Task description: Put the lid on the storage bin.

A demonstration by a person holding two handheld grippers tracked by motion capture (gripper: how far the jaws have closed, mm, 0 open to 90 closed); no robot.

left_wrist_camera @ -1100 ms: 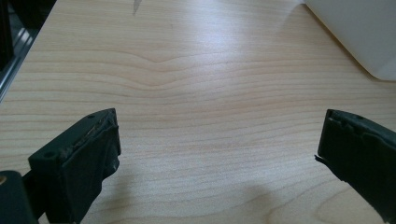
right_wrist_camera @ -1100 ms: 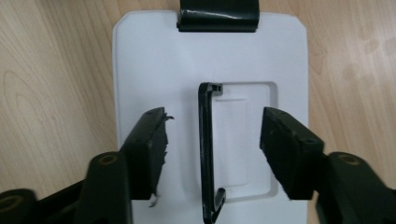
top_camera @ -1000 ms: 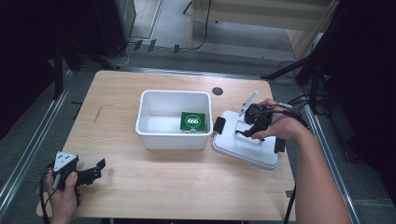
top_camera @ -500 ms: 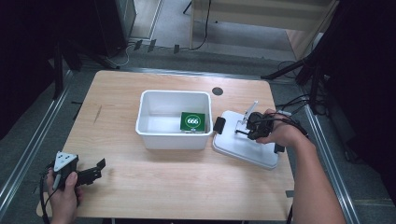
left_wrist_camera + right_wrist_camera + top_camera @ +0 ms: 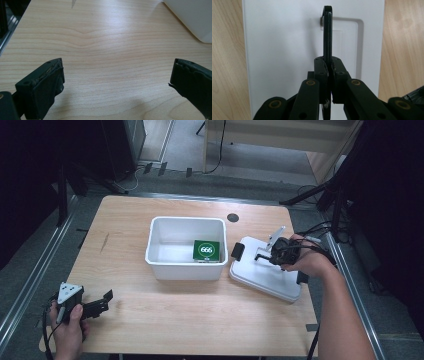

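A white lid (image 5: pixel 265 272) lies flat on the table to the right of a white bin (image 5: pixel 165 265). A thin black handle (image 5: pixel 327 30) stands upright from the recess in the lid (image 5: pixel 282 37). My right gripper (image 5: pixel 327 62) is shut on that handle; from above it (image 5: pixel 261 255) sits over the lid's middle. Inside the bin lies a green card (image 5: pixel 206 250) marked 666. My left gripper (image 5: pixel 106 301) rests at the table's near left corner, open, with bare wood between its jaws (image 5: pixel 117 75).
Black clips sit at the lid's two ends, one beside the bin (image 5: pixel 236 251) and one under the right hand (image 5: pixel 301 278). The bin's corner (image 5: pixel 192 17) lies ahead and to the right of the left gripper. A dark round hole (image 5: pixel 232 217) marks the table behind the bin.
The right hand and its gripper have sunk a little lower over the lid while holding the handle. The left gripper and the bin have stayed put.
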